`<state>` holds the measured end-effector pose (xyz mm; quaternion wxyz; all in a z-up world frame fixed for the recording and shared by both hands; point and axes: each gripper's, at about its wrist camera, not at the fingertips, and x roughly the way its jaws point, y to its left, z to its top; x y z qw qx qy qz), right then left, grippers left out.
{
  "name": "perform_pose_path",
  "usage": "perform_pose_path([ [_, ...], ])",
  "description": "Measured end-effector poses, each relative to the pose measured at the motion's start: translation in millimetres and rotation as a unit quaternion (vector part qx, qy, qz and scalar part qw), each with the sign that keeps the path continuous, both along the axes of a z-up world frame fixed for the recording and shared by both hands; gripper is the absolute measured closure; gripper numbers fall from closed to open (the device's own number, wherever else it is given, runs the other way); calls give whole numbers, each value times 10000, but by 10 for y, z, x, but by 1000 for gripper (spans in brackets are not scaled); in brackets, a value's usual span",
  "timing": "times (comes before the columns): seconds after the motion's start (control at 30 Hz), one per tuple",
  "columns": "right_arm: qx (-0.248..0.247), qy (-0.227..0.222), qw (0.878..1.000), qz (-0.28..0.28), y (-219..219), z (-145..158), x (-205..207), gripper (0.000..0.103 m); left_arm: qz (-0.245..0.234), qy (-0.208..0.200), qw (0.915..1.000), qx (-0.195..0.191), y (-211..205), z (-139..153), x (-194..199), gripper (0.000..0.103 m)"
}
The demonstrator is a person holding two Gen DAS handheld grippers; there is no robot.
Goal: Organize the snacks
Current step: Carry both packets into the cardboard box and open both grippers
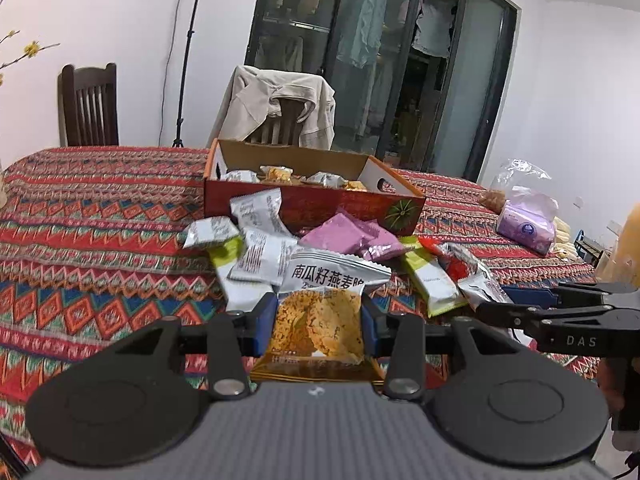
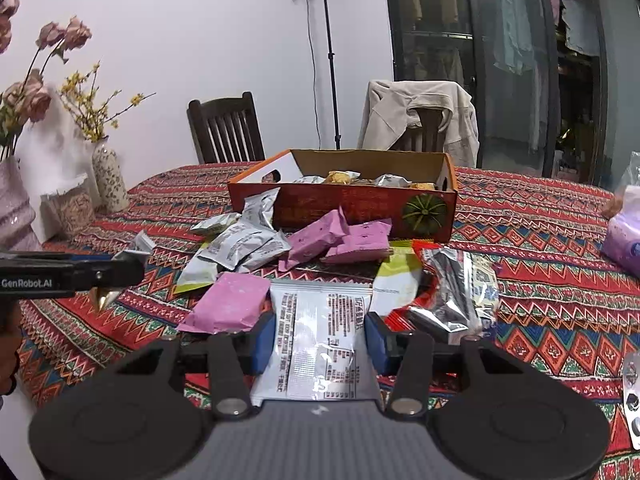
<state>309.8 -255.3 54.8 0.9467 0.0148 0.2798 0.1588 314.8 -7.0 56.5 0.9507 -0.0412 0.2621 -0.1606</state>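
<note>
Left wrist: left tool (image 1: 319, 322) clamps an oat-crisp packet (image 1: 319, 322) (apparently lengthwise away), right likewise silver packet (image 2: 320, 344).

Both views are taken from just behind a gripper, low over the table (image 1: 100, 220), aimed slightly downward across it toward the box (image 1: 312, 200) and far chairs. The same snack pile (image 2: 280, 248), box (image 2: 352, 204) and window are shared, the right view set further right.

Black left gripper (image 1: 319, 322), blue pads, round black discs, grey ribbed housing, matching right gripper (image 2: 320, 338)
</note>
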Motion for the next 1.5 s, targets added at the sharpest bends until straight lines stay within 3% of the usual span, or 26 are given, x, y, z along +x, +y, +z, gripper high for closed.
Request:
perform_pose_path([
  [0.13,123,-143,9998,53,-80,80,90,56,-111,-151,9998,-53,18,175,313,60],
  [0.27,267,-374,9985,282,-134,332,380,56,-183,-260,9995,14,24,388,892,60],
  [0.47,147,-740,9964,391,-71,904,1269,56,17,-31,10000,-16,78,623,2049,60],
  [0.6,103,-391,9982,438,52,1087,2167,56,219,230,9994,166,55,544,2730,60],
  [0.77,-391,408,9982,220,392,815,3256,56,451,846,9935,607,-40,129,3414,60],
  [0.9,-608,1170,9912,-88,640,344,4038,56,578,1013,9868,1123,-147,-153,3642,59],
  [1.1,-964,1603,9817,-365,838,-149,4508,54,440,1077,9850,1271,-175,-288,3708,58],
  [1.33,-1057,1584,9814,-234,981,-174,4509,44,408,1179,9850,1192,-206,-258,3726,51],
  [1.5,-953,1415,9851,-223,901,60,4336,43,431,1205,9868,988,-93,-75,3586,44],
])
